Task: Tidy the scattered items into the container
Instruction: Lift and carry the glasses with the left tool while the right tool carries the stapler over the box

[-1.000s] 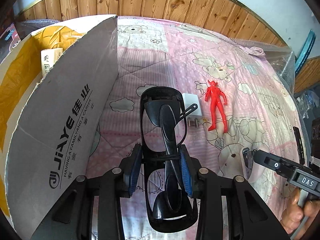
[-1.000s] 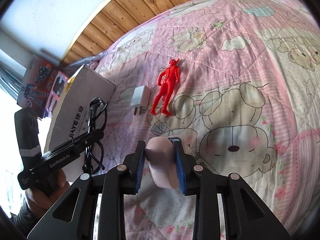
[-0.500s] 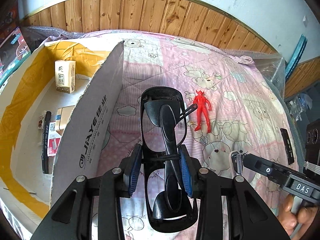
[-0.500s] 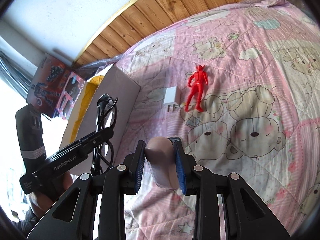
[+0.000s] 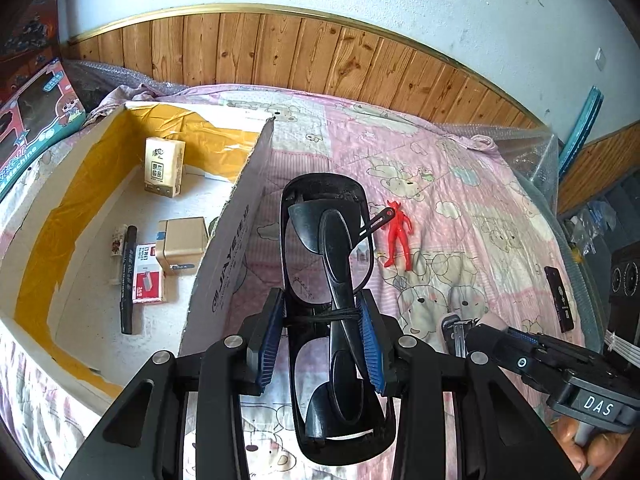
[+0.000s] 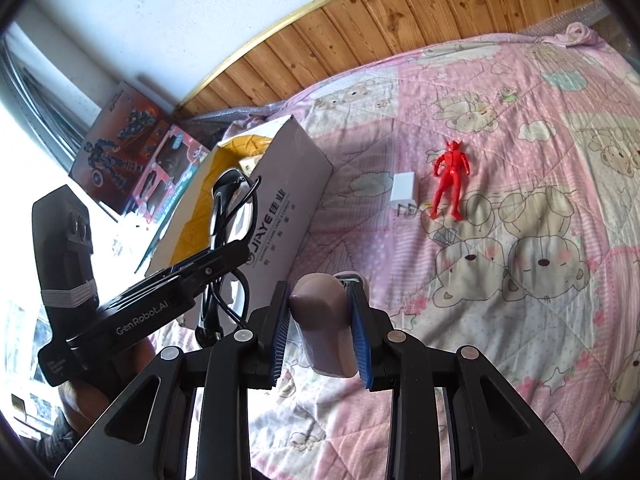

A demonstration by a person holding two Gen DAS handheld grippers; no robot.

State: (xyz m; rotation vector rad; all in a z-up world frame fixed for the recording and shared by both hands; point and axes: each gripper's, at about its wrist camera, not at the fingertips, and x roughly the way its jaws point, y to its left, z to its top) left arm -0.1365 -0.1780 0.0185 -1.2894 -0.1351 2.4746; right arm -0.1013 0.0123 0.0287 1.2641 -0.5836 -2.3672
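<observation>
My left gripper [image 5: 320, 296] is shut on folded black glasses [image 5: 326, 240], held above the pink quilt just right of the cardboard box [image 5: 236, 216]. In the right wrist view the same glasses [image 6: 228, 216] hang beside the box's wall [image 6: 288, 196]. My right gripper [image 6: 318, 286] is shut on a mauve rounded object [image 6: 324, 320], and it shows low at the right in the left wrist view [image 5: 464, 332]. A red toy figure [image 6: 450, 178] and a white charger plug [image 6: 404, 194] lie on the quilt beyond both grippers. In the left wrist view the glasses mostly cover the plug.
Inside the box lie a tissue pack [image 5: 164, 166], a gold box [image 5: 182, 244], a black marker [image 5: 128, 276] and a red-and-white packet [image 5: 148, 280]. Toy cartons [image 6: 132, 140] stand left of the box. A black flat device [image 5: 558, 296] lies near the bed's right edge. Wooden panelling backs the bed.
Both grippers have risen and drawn back while keeping their loads. The box interior has come into the left wrist view. The figure and the plug have not moved.
</observation>
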